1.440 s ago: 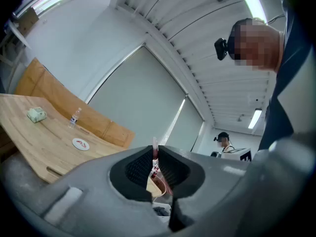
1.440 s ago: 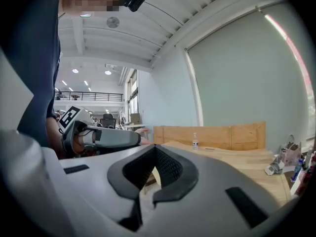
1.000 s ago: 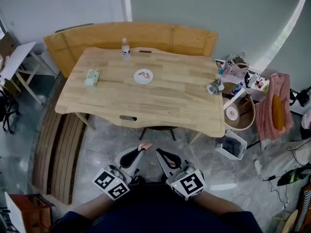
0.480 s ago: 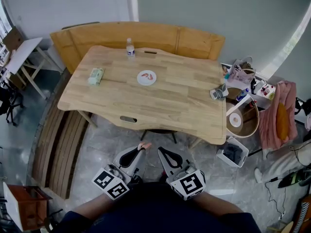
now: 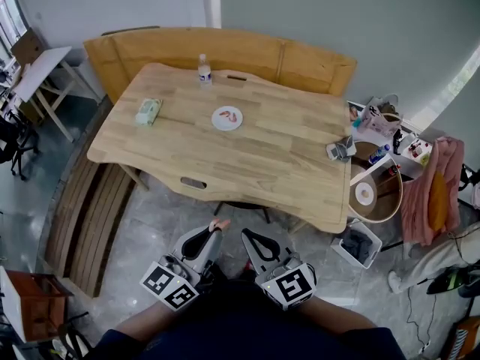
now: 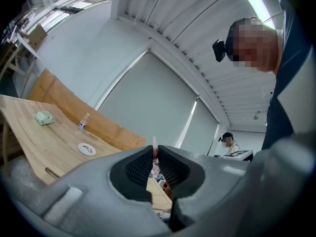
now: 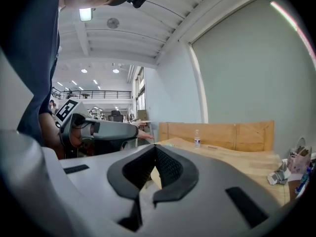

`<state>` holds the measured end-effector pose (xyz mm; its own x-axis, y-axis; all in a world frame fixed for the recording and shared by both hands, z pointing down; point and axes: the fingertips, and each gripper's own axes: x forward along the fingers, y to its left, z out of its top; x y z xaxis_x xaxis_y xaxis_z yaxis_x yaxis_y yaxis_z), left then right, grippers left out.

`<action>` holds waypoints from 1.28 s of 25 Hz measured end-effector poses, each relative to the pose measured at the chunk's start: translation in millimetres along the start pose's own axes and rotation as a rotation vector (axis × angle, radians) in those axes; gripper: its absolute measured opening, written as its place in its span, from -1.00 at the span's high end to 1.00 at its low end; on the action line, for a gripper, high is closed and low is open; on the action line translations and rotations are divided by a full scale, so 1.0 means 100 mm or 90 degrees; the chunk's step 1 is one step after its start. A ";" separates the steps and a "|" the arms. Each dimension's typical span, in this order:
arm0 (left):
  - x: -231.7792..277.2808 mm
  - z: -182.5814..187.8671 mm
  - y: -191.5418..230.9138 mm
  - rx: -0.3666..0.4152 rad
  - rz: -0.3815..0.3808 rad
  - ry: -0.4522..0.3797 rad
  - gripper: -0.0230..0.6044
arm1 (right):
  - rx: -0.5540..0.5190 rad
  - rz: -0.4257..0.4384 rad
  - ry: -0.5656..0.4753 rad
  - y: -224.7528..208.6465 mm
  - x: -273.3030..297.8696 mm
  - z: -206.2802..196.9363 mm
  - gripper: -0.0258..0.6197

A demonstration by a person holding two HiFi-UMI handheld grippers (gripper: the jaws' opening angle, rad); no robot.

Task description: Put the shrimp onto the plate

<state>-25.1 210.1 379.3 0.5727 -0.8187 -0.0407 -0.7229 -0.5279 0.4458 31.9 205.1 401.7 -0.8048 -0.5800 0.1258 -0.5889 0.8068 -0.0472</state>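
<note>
A white plate (image 5: 226, 118) with a red shrimp lying on it sits mid-table, far ahead of both grippers; it also shows small in the left gripper view as the plate (image 6: 87, 148). My left gripper (image 5: 217, 226) is held low over the floor, short of the table's near edge, shut on a pink shrimp (image 5: 220, 223) that sticks out of its tips. That shrimp (image 6: 154, 145) is a thin sliver between the closed jaws. My right gripper (image 5: 245, 235) hangs beside it, shut with nothing in it. The right gripper view shows the left gripper (image 7: 106, 131) and its shrimp (image 7: 144, 137).
On the wooden table (image 5: 262, 163) are a green pack (image 5: 148, 111), a water bottle (image 5: 203, 70) and a crumpled grey item (image 5: 340, 150). Wooden benches stand behind (image 5: 225, 51) and left (image 5: 82, 216). A round basket (image 5: 375, 190) and a bin (image 5: 358, 242) stand at the right.
The head view has shifted, so the table sits a little lower and further right in the picture. Both grippers keep their pose and stay shut.
</note>
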 end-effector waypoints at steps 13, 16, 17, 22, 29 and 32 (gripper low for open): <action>0.42 0.16 0.61 -0.015 -0.030 0.018 0.80 | 0.005 -0.039 0.017 -0.39 0.61 -0.01 0.89; 0.53 0.24 0.79 -0.017 -0.046 0.030 0.80 | 0.017 -0.063 0.016 -0.53 0.80 0.01 0.89; 0.56 0.26 0.84 -0.019 -0.049 0.034 0.80 | 0.016 -0.067 0.017 -0.57 0.87 0.02 0.89; 0.73 0.38 1.16 -0.031 -0.061 0.047 0.80 | 0.019 -0.083 0.023 -0.72 1.17 0.04 0.89; 0.96 0.53 1.49 -0.039 -0.088 0.061 0.80 | 0.026 -0.107 0.035 -0.91 1.52 0.10 0.89; 1.05 0.58 1.62 -0.043 -0.100 0.067 0.80 | 0.030 -0.119 0.035 -0.98 1.66 0.12 0.89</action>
<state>-104.5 25.6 395.4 0.7166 -0.6972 -0.0218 -0.5959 -0.6282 0.5003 -44.4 28.1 415.3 -0.6764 -0.7114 0.1907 -0.7318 0.6785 -0.0644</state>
